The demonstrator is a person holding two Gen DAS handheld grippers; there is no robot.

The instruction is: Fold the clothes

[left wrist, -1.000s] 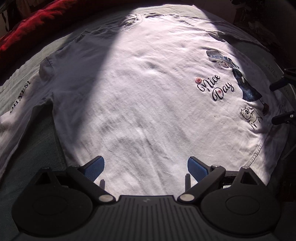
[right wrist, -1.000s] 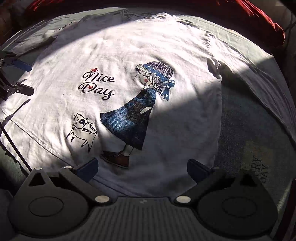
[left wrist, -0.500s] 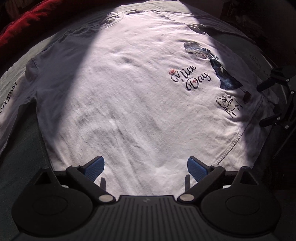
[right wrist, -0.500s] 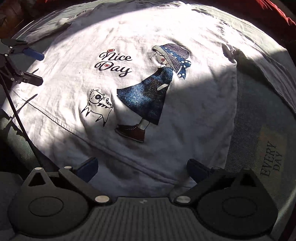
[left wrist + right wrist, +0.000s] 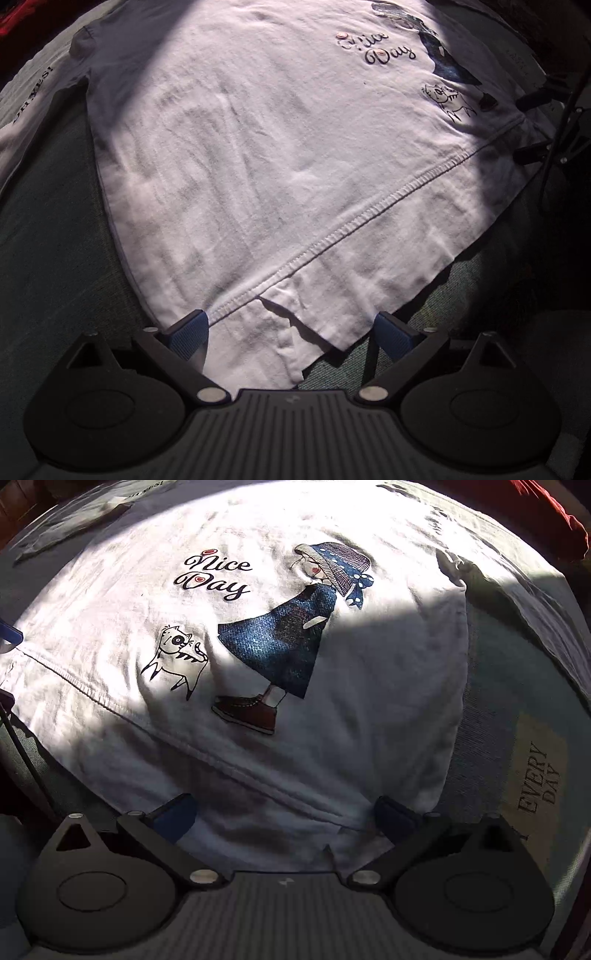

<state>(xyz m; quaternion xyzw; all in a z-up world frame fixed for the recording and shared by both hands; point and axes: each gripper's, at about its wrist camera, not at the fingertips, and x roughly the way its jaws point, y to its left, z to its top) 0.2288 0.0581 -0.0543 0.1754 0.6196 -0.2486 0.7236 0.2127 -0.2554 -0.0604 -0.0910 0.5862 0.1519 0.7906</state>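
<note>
Lying flat on a grey-green surface (image 5: 55, 229) is one white shirt (image 5: 258, 155); two tongs, left (image 5: 293, 332) and right (image 5: 286, 814), gape apart, now nearer its hem (image 5: 369, 218) than before.

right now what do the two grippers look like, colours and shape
Both are alike. The left gripper and right gripper each have two black angular arms tipped with blue ribbed pads, silver pivot screws, a round black housing on each side, and a grey ridged body between them. A thin dark cable runs by the right one. No hands or sleeves show.
</note>
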